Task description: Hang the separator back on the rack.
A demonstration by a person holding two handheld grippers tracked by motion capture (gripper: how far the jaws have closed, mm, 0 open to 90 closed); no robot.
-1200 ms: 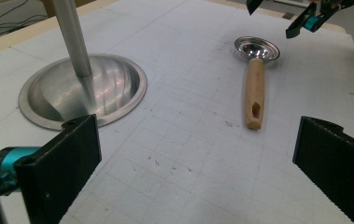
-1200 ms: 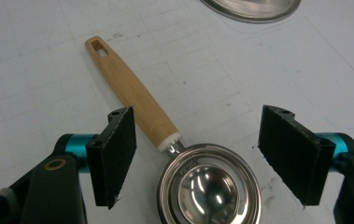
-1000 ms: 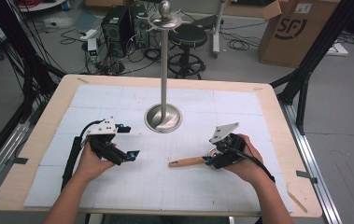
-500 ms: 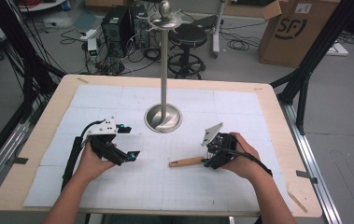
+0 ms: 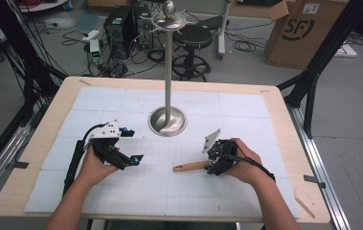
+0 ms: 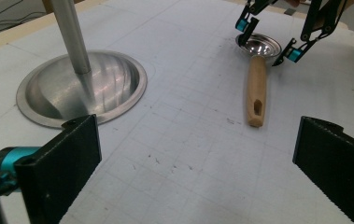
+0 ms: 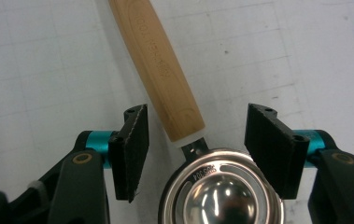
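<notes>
A scoop with a wooden handle (image 5: 188,166) (image 7: 160,60) and a round metal bowl (image 7: 221,191) (image 6: 258,45) lies flat on the white mat. My right gripper (image 5: 216,162) (image 7: 195,149) hangs over it, pointing down. Its jaws straddle the neck where handle meets bowl; they have just been closing, and a gap remains on both sides, so the pads do not press. My left gripper (image 5: 132,144) (image 6: 198,177) rests on the mat to the left, open and holding nothing, facing the scoop. The right gripper (image 6: 268,41) appears farther off in the left gripper view.
A metal stand with a domed base (image 5: 168,120) (image 6: 81,88) and tall pole (image 5: 168,72) rises at the table's middle, behind both grippers. The wooden table edge (image 5: 284,124) frames the gridded mat. A cardboard box (image 5: 303,31) and stool stand on the floor beyond.
The right gripper has sunk a little over the scoop's bowl end and tilted more upright. Left hand and scoop have not moved.
</notes>
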